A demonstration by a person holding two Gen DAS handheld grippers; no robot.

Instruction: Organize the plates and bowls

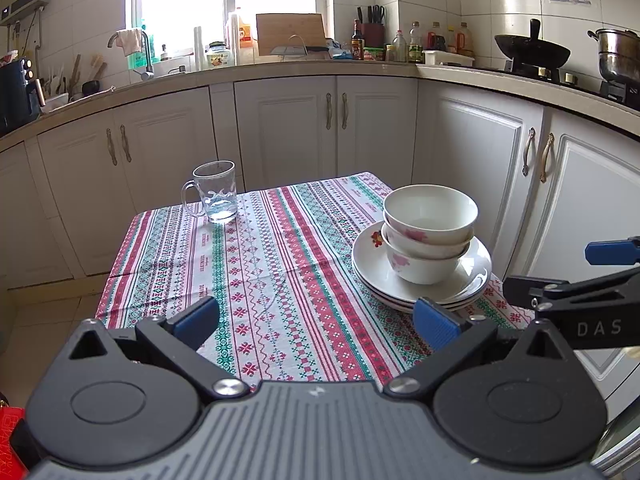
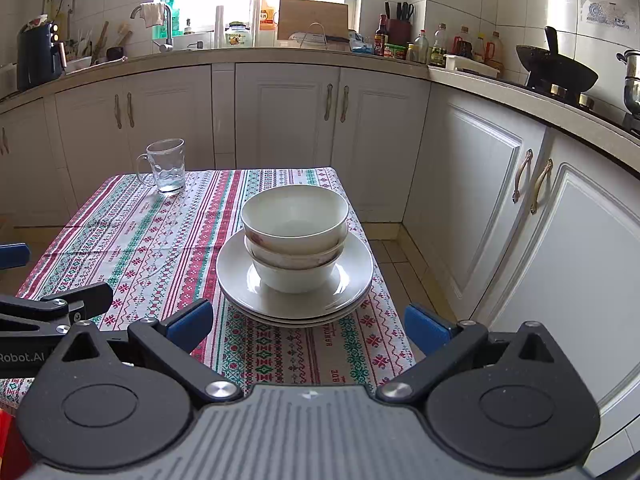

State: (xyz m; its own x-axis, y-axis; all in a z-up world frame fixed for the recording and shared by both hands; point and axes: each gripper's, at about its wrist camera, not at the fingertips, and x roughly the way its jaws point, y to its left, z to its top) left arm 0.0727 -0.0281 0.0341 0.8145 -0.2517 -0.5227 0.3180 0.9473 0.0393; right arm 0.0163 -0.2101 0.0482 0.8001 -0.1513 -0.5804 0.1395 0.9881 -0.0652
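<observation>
Nesting round glossy bowls [image 2: 294,236] crown stacked plates [image 2: 356,280] on woven cloth; both jaws gape empty.

Glossy white glazed bowls [image 2: 295,236] sit nested on smooth, shiny plates [image 2: 352,280] at centre frame, over a woven patterned cloth [image 2: 160,240] with a matt finish. A clear glass mug [image 2: 165,166] gleams at upper left. In the foreground, matt black plastic grippers carry ribbed blue pads [image 2: 190,326]; polished metal pot [image 1: 618,58] at upper right.
</observation>
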